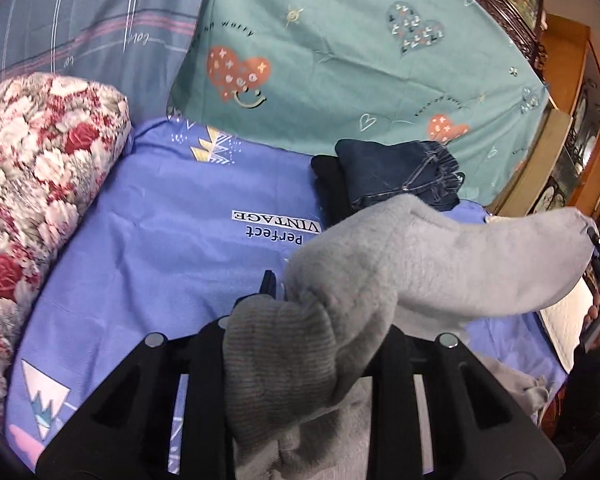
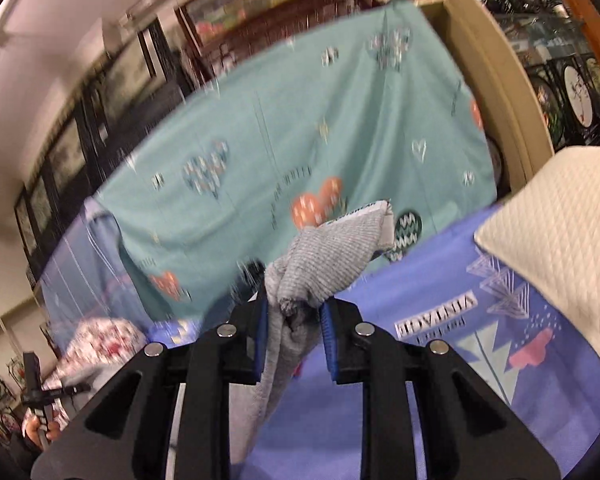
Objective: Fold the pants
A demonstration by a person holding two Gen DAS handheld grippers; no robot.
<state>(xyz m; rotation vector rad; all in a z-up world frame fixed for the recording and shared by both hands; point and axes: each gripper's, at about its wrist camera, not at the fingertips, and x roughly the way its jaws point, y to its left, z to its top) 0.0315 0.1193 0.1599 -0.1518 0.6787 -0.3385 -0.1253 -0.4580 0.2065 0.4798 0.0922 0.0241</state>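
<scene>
The grey fleece pants (image 1: pixel 420 256) hang lifted above the blue bed sheet (image 1: pixel 160 248), stretched between both grippers. My left gripper (image 1: pixel 316 304) is shut on a ribbed grey end of the pants, and the cloth bunches over its fingers and hides the right one. The far end of the pants reaches the right gripper (image 1: pixel 594 236) at the right edge, above a person's hand (image 1: pixel 598 320). In the right wrist view my right gripper (image 2: pixel 294 312) is shut on the pants (image 2: pixel 324 264), with a ribbed band sticking up past the blue pads (image 2: pixel 330 340). The other gripper (image 2: pixel 34 380) shows at lower left.
A stack of folded dark jeans (image 1: pixel 396 172) lies at the back of the blue sheet. A rolled floral quilt (image 1: pixel 40 184) sits at the left. A teal heart-print sheet (image 1: pixel 340 40) lies behind. A cream quilted pillow (image 2: pixel 560 232) is at the right, with wooden furniture (image 1: pixel 564 80) beyond.
</scene>
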